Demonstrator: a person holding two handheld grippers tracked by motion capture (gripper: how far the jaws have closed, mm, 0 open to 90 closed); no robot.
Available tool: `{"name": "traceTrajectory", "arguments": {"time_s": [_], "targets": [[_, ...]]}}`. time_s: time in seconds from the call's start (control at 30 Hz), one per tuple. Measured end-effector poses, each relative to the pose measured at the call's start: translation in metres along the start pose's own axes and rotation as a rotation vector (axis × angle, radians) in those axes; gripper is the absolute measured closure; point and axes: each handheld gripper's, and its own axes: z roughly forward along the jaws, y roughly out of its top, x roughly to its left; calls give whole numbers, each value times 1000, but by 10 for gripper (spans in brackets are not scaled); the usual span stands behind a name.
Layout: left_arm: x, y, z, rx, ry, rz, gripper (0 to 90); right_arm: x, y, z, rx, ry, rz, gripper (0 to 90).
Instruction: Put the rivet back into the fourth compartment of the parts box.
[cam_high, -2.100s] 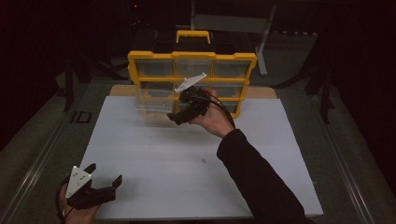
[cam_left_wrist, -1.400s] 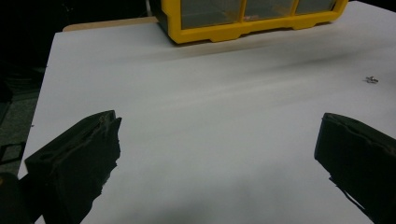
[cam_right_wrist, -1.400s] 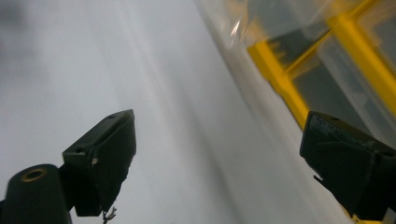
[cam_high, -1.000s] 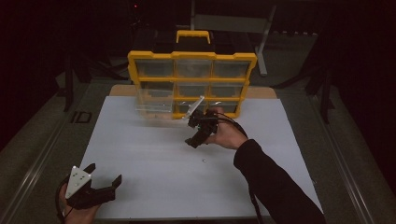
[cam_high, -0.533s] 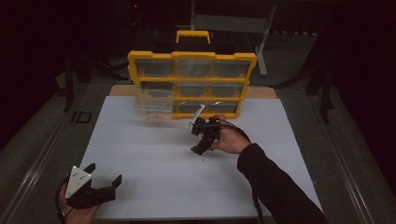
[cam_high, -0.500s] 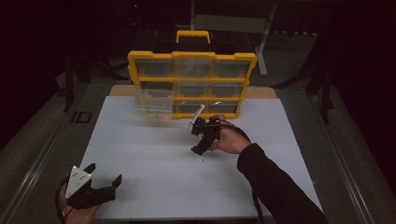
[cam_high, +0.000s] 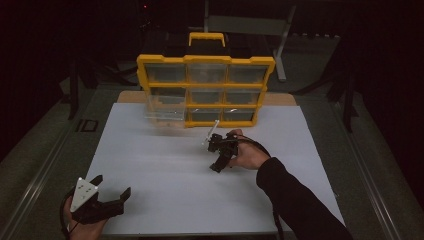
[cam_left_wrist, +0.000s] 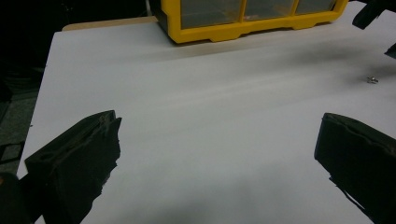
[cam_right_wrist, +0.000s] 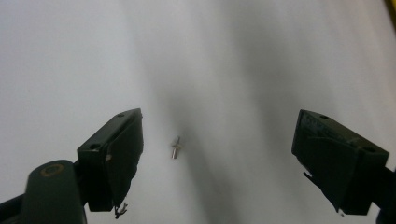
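Observation:
A small metal screw lies on the white board; in the left gripper view the screw sits far right. My right gripper hangs just above it, open, jaws wide on either side, nothing held. In the high view the right gripper points down at the board in front of the yellow drawer organizer. My left gripper rests at the board's near left corner, open and empty; in its own view the left gripper faces bare board.
The yellow organizer stands upright at the board's far edge. A clear drawer sticks out from its left column. Dark floor and metal stands surround the table.
My right gripper has come away from the organizer's drawers, toward the near side and down to the board. The left gripper has not moved.

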Motion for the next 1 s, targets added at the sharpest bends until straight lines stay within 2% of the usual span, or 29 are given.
{"name": "traceTrajectory", "arguments": {"time_s": [0.03, 0.3, 0.67, 0.83, 0.9, 1.0], "targets": [[0, 0, 0, 0, -1, 0, 8, 1, -1, 1, 11, 4, 13, 166], [0, 0, 0, -1, -1, 1, 8, 1, -4, 15, 65, 17, -5, 167], [0, 0, 0, -2, -2, 2, 8, 5, -6, 30, 129, 38, 9, 242], [0, 0, 0, 0, -3, 4, 8, 4, -7, 37, 163, 57, 12, 388], [0, 0, 0, 1, -4, 5, 8, 5, -6, 36, 162, 84, 17, 484], [0, 0, 0, 1, -5, 6, 8, 10, -5, 35, 168, 92, -2, 600]]}}
